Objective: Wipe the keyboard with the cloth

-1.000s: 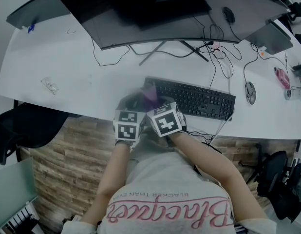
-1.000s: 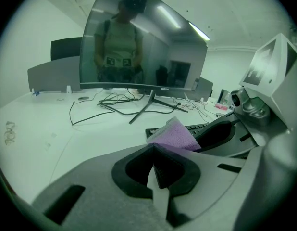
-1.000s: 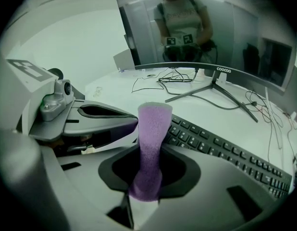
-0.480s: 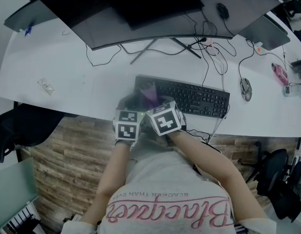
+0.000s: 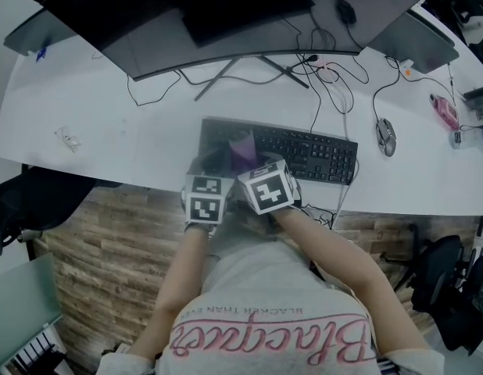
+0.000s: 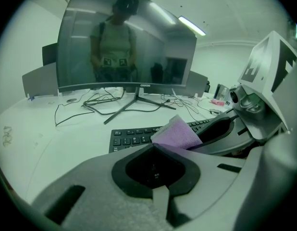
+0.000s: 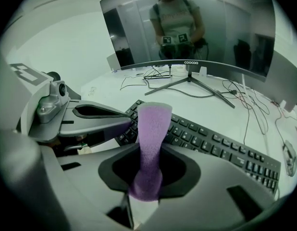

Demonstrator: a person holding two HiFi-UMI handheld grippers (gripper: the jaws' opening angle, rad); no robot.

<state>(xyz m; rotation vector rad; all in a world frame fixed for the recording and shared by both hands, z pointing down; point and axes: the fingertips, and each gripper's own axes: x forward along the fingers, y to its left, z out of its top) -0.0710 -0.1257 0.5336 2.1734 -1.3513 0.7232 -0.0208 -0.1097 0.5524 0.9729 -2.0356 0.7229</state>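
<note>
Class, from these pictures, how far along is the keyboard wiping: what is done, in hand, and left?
Done: the right gripper is shut on the purple cloth. In hand: that cloth is held over the left end of the keyboard; contact is unclear. Left: probably the wipe along the keyboard rightward. The left gripper is shut, empty.

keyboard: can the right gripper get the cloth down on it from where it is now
Probably yes. The right gripper is shut on the cloth, and the keyboard lies just ahead with nothing between. The left gripper, shut and empty, sits off to its left.
</note>
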